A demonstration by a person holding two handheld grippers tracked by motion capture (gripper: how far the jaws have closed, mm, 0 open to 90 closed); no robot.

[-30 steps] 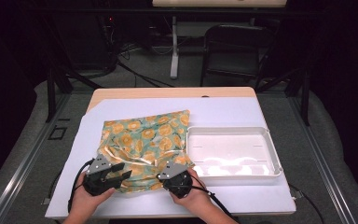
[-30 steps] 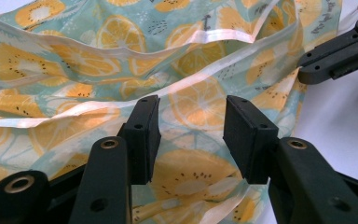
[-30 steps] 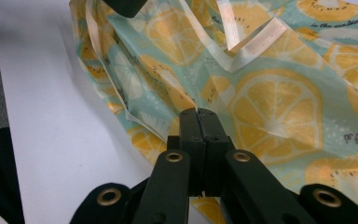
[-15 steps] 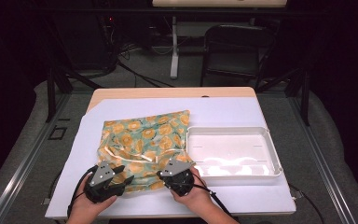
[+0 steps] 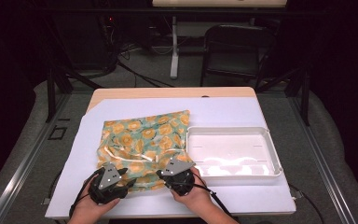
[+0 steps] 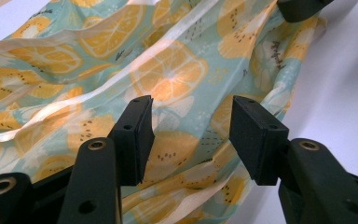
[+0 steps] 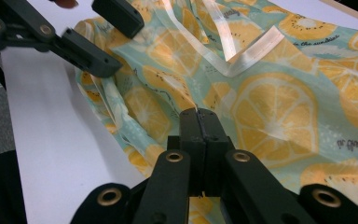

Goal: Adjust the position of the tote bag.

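White sheeting covers the wooden table (image 5: 177, 93); from above, a teal, orange-slice-printed cloth bag (image 5: 144, 140) lies beside a white plastic tray (image 5: 272, 154). Left gripper (image 6: 191, 130): jaws just opened, spread, cloth between them unpinched. Right gripper (image 7: 199, 126): pressed together, pinching the bag's edge.

High view: overhead, forward-down across table (image 5: 270, 112). Gripper views: low, close along jaws. All three share lemon-print cloth (image 5: 142, 140) (image 6: 168, 74) (image 7: 270, 107).
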